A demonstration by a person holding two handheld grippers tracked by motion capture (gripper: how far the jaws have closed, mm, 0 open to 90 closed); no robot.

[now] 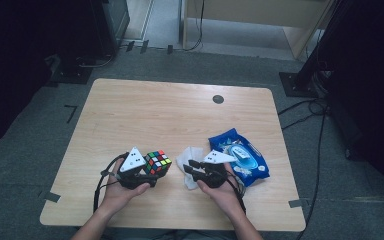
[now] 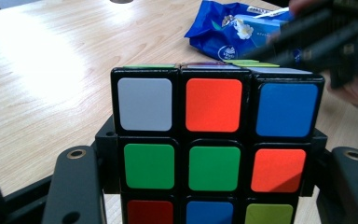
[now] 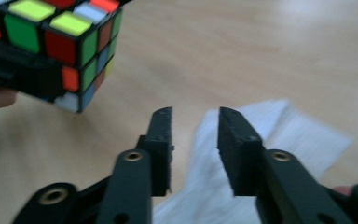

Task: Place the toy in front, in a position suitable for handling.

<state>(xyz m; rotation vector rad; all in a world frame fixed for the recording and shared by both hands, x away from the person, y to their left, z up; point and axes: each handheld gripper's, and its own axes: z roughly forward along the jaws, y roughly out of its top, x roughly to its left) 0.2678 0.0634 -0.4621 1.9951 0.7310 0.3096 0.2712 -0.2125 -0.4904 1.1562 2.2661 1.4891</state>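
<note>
A scrambled Rubik's cube (image 1: 157,162) is held just above the wooden table (image 1: 180,115), at its front left of centre. My left gripper (image 1: 153,171) is shut on it, one jaw pressed on each side of the cube (image 2: 214,140). A crumpled white wipe (image 1: 187,158) lies on the table to the cube's right. My right gripper (image 1: 188,168) hovers over that wipe (image 3: 265,135). Its jaws (image 3: 195,126) stand apart with nothing between the pads, pointing toward the cube (image 3: 60,37).
A blue pack of wet wipes (image 1: 240,156) lies right of the white wipe, close behind my right hand. A round grey cable hole (image 1: 218,99) sits near the table's far edge. Cables and dark stands surround the table on the floor.
</note>
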